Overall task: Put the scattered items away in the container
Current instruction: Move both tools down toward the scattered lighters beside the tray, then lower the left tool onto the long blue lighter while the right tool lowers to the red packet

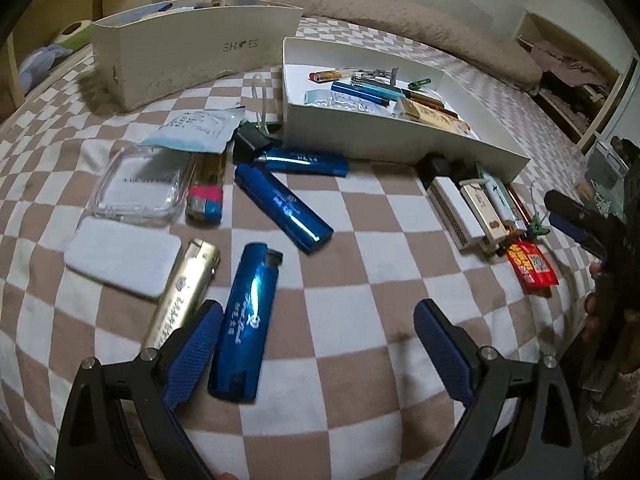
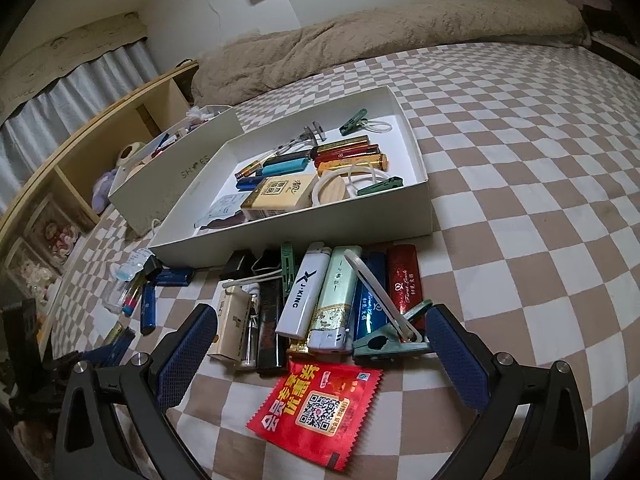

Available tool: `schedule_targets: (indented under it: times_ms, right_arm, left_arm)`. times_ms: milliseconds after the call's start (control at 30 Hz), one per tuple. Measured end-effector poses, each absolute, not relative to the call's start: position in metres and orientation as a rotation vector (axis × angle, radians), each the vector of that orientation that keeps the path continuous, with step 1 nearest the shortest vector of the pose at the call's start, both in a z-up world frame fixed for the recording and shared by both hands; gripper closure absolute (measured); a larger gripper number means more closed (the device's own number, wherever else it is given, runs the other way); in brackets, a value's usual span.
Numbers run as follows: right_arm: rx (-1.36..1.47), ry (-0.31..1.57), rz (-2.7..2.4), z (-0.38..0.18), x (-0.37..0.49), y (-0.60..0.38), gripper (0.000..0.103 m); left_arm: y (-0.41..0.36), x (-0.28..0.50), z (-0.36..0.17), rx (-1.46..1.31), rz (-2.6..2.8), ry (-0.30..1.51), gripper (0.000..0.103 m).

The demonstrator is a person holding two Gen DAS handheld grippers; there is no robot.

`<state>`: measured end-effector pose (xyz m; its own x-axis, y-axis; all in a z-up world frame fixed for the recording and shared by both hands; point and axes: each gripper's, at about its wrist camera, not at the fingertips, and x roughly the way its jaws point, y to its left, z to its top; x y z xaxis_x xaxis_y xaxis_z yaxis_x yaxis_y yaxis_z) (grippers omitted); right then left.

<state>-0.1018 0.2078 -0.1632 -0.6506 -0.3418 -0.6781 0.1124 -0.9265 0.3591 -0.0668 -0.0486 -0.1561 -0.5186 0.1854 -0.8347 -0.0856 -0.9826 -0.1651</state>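
Left gripper [image 1: 318, 322] fingers spread, holding nothing, over blue lighter [image 1: 245, 324] near bed's front edge. Light, rigid, glossy, probably slippery; best pinched mid-body across narrow sides.

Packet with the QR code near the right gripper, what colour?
Red packet with yellow lettering and a white QR patch; clearest in the right wrist view.
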Motion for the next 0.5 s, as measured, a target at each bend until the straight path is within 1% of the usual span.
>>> schedule_targets:
  times_ms: [333,500]
  right_arm:
    - [1.160,-0.419,-2.614,-0.161,-0.100,0.208,0.000]
    - [1.161,-0.428,-2.614,-0.158,-0.098,0.211,0.000]
  left_arm:
    - [-0.019,-0.057,-0.154,-1.417,2.508,-0.137,0.007]
    - [-0.008,-0.059,-0.154,-1.397,2.456,-0.174,0.007]
